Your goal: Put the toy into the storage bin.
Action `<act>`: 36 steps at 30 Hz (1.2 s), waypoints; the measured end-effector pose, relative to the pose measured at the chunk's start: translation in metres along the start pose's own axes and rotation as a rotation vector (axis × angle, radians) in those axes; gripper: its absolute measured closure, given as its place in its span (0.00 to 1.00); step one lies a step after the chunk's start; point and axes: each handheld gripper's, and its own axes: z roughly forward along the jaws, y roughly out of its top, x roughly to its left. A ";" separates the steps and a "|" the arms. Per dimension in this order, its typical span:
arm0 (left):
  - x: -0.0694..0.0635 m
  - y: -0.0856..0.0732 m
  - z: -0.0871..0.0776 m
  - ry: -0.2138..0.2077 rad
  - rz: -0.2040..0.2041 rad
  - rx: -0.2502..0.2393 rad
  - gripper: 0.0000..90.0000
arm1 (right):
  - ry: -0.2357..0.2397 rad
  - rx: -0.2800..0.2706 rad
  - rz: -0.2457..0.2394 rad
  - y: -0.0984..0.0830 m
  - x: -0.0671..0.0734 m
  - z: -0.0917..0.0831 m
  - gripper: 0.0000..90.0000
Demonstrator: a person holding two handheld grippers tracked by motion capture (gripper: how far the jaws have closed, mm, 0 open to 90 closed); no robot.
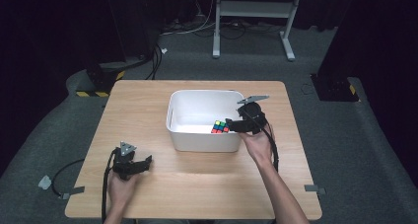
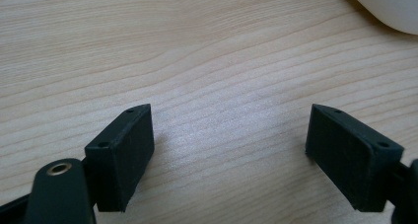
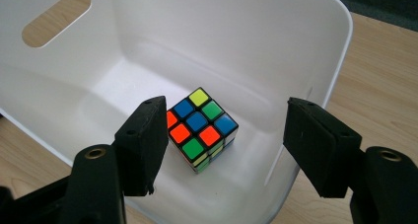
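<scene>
Your Rubik's cube (image 3: 201,129) already lies on the floor of the white bin (image 3: 315,46), so the drop looks done. Your right gripper (image 3: 222,145) hangs open above it, holding nothing; pulling clear remains. Your left gripper (image 2: 229,150) rests wide open over the table (image 2: 197,51).

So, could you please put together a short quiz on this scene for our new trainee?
1. True or false: the Rubik's cube lies inside the white bin.
2. Which tongs hang over the bin: A) left tongs, B) right tongs?
3. Fill in: the left tongs point at bare ____.

Key: 1 true. 2 B; their jaws stand apart above the cube, not pressing it. 3 wooden table; those jaws are open too, with nothing between them.
</scene>
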 end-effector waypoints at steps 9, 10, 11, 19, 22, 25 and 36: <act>0.000 0.000 0.000 0.000 0.000 0.000 0.21 | 0.004 -0.040 0.006 -0.003 -0.002 -0.008 0.37; 0.000 0.000 0.000 0.000 0.000 0.000 0.21 | 0.007 -0.045 0.007 -0.003 -0.002 -0.010 0.37; 0.000 0.000 0.000 0.000 0.000 0.000 0.21 | 0.008 -0.049 0.006 -0.003 -0.002 -0.010 0.37; 0.000 0.000 0.000 0.001 0.000 0.000 0.21 | 0.018 -0.079 0.019 -0.004 -0.006 -0.018 0.37; 0.000 0.000 0.000 0.001 0.000 0.000 0.21 | 0.018 -0.088 0.018 -0.005 -0.007 -0.021 0.38; 0.000 0.000 0.000 0.001 0.000 0.000 0.21 | 0.020 -0.101 0.030 -0.006 -0.008 -0.024 0.38; 0.000 0.000 0.000 0.001 0.000 0.000 0.21 | 0.016 -0.111 0.027 -0.009 -0.011 -0.033 0.39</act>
